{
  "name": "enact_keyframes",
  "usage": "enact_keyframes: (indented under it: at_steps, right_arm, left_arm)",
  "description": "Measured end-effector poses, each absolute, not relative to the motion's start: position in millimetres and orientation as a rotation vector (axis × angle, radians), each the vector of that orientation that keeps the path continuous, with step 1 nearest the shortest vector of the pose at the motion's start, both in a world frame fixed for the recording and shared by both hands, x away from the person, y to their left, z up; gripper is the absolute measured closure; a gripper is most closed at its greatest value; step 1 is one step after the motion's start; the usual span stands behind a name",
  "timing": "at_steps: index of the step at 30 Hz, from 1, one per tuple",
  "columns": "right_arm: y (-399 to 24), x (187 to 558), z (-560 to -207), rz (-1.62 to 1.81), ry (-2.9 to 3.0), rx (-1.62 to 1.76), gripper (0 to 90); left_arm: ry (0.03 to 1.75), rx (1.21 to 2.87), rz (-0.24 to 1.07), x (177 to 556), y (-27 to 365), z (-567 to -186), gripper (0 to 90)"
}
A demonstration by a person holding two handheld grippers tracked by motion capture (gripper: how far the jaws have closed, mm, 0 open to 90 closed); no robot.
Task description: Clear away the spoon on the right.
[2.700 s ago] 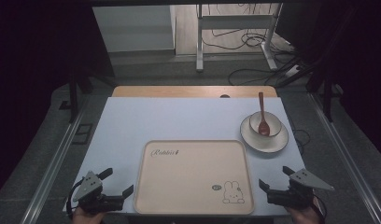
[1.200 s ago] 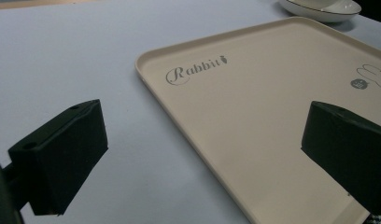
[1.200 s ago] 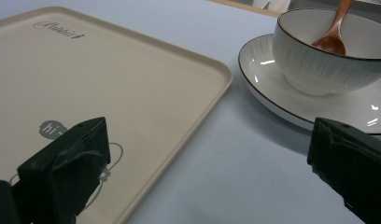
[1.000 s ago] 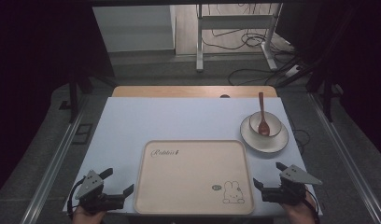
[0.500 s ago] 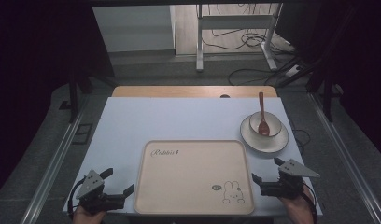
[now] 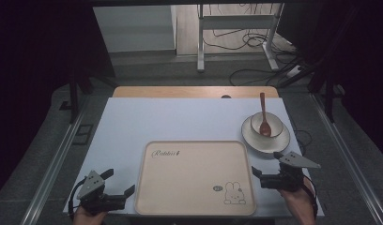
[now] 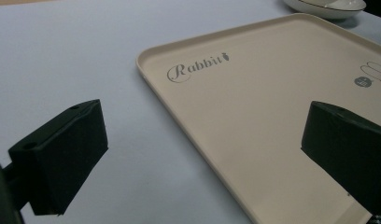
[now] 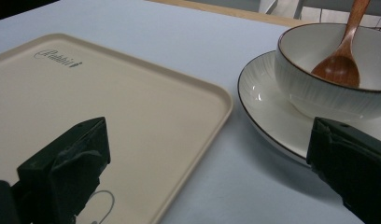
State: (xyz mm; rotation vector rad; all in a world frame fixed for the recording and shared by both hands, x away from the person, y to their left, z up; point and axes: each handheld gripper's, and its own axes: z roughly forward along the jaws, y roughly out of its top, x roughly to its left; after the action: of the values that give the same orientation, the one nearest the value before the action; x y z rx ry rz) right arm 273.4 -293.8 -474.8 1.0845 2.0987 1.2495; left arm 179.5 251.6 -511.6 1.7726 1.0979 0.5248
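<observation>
Nearest to me, my left gripper (image 6: 118, 194) rests low at the near-left corner of the table (image 6: 180, 122), fingers (image 7: 62, 158) spread wide and empty, straddling the left rim of the beige tray (image 6: 194, 176). It has not moved over the last moments.

My right gripper (image 6: 261, 177) has. It has slid inward from the table's right edge and now sits just beside the tray's right rim, fingers (image 8: 67, 168) spread and holding nothing. In the right gripper view its fingers frame the gap between the tray's far-right corner and the plate (image 8: 263, 116). I judge this as the start of a reach toward the dishes, with the grasp not yet begun.

The tray lies flat in the near middle of the table, its long axis running left to right.

Farther off, at the right side of the table, the white bowl (image 6: 266, 124) stands on the plate, which is just beyond the tray's far-right corner and apart from it. The wooden spoon (image 6: 264, 115) rests in the bowl, scoop down, its handle leaning over the far rim; its long axis runs near to far, pointing away from me.
</observation>
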Motion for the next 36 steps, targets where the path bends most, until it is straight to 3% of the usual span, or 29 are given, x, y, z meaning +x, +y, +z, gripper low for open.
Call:
enact_keyframes:
  at_steps: [36]
  right_arm:
    - [-293.4, 328.5, -455.7, 1.214, 2.112, 1.106, 0.4]
  left_arm:
    - [1.092, 1.793, 0.523, 180.4, 250.3, -511.7, 0.1]
